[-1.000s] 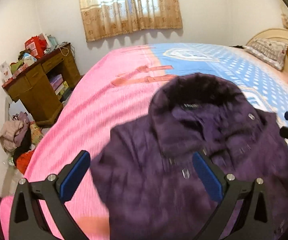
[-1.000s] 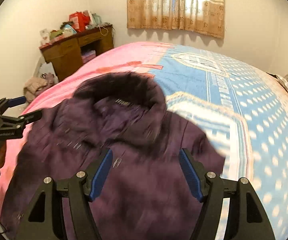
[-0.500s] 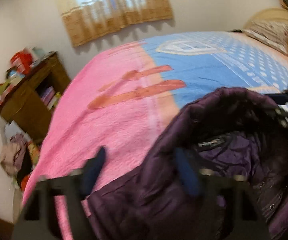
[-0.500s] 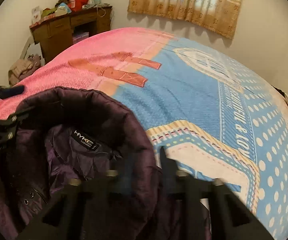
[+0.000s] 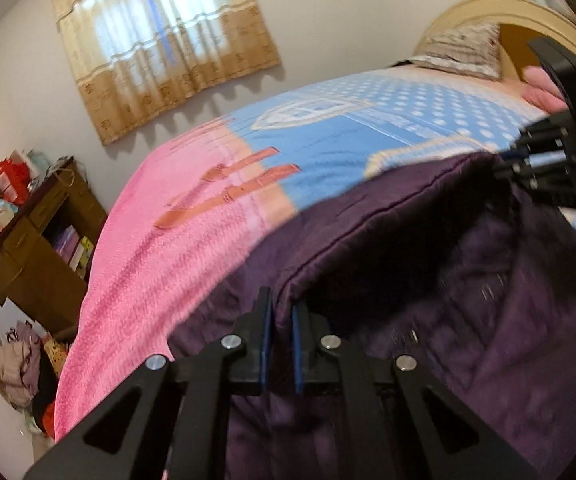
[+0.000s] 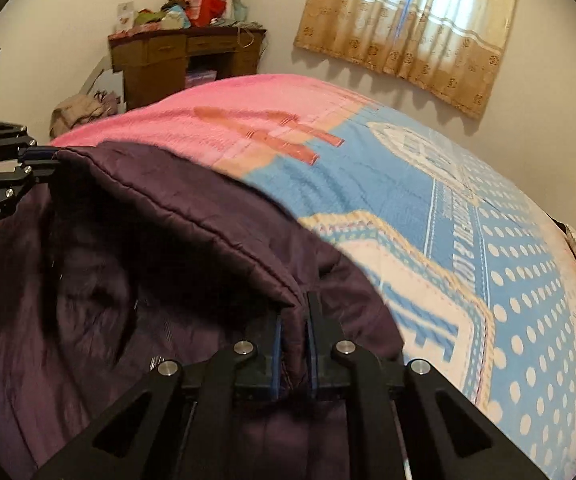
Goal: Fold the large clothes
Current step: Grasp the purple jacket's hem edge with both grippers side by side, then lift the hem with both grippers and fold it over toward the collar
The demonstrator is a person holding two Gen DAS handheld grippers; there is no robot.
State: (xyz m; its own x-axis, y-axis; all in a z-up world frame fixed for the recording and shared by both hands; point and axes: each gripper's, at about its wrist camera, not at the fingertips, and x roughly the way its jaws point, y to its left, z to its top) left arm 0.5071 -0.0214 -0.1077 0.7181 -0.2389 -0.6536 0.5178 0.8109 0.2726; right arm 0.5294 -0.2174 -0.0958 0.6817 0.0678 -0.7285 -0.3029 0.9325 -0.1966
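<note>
A dark purple padded coat (image 5: pixel 467 300) lies on the bed and also fills the lower left of the right wrist view (image 6: pixel 128 280). My left gripper (image 5: pixel 282 312) is shut on the left end of the coat's upper edge. My right gripper (image 6: pixel 293 316) is shut on the right end of the same edge. The edge is lifted and stretched between them, and the dark lining shows below it. The right gripper shows at the right rim of the left wrist view (image 5: pixel 543 168). The left gripper shows at the left rim of the right wrist view (image 6: pixel 12 164).
The bed cover is pink (image 5: pixel 156 240) on the left and blue with white dots (image 6: pixel 527 280) on the right. A cluttered wooden desk (image 5: pixel 32 248) stands against the left wall, with a clothes pile (image 5: pixel 20 368) on the floor. A pillow (image 5: pixel 463 56) lies by the headboard. Curtains (image 6: pixel 411 24) hang behind.
Both grippers moved forward to the coat's collar edge and shut on it. The edge now stands lifted between them. One second ago both grippers were open above the flat coat.
</note>
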